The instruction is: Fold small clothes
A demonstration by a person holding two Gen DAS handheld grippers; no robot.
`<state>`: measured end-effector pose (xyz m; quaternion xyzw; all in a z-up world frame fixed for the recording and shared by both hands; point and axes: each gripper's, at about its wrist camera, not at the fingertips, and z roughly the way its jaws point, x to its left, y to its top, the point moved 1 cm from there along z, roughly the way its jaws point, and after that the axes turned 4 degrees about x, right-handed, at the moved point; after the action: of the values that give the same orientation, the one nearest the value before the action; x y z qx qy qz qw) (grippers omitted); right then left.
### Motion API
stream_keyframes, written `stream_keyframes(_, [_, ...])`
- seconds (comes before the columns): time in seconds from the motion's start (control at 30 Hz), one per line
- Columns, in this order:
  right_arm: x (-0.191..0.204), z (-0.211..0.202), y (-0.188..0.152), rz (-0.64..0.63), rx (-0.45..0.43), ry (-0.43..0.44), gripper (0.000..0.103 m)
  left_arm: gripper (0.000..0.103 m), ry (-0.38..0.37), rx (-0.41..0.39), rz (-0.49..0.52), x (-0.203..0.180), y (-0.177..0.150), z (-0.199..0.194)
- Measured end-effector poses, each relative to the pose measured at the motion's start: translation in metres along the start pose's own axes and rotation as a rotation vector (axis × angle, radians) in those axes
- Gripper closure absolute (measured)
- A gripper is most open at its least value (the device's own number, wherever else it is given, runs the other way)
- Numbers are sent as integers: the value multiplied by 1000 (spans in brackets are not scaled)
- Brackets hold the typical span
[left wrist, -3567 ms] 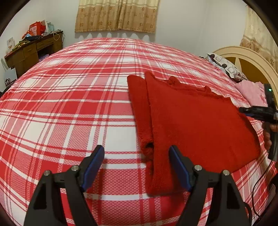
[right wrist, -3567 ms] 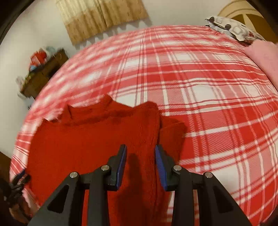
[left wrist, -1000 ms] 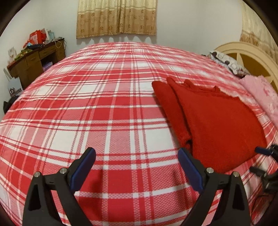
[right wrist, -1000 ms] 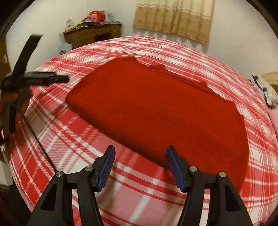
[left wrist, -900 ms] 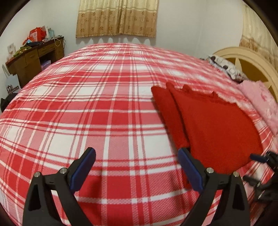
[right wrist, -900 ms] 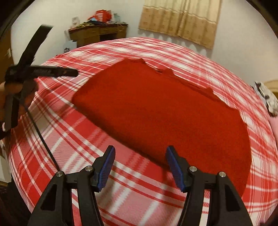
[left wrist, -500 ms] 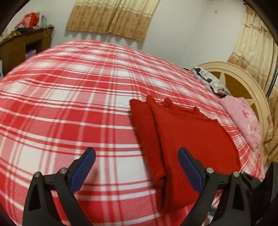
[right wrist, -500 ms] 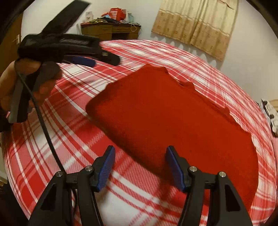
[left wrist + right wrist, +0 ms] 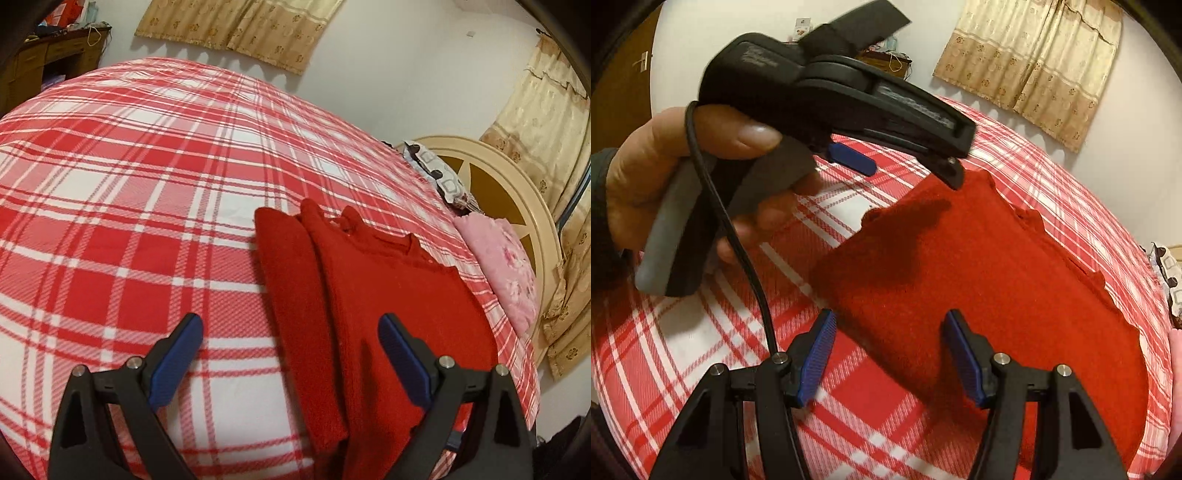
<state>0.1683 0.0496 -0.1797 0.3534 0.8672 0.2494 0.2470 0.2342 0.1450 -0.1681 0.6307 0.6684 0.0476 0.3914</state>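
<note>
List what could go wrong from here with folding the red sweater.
1. The left gripper is open over the folded sleeve at the edge of the red sweater; it might pinch only the sleeve layer and undo that fold.
2. The cable hanging from the left gripper crosses close to the right gripper and could snag.
3. The sweater's hem lies near the bed edge, so a pull could slide it off.

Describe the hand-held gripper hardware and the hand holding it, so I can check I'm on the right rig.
Both are black, with triangular cut-out fingers, silver pivot screws and ribbed blue pads. The left hand-held gripper has a grey handle, a black cable and a strap. A bare left hand with a dark cuff grips it.
</note>
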Motion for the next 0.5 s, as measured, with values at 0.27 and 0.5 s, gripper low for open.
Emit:
stream_keyframes(0.27, [4, 4, 9, -17, -10, -17, 41, 6, -37, 9, -9, 1, 8, 13])
stream_keyframes(0.5, [6, 4, 11, -37, -16, -29, 41, 15, -59, 16, 14, -3, 15, 23])
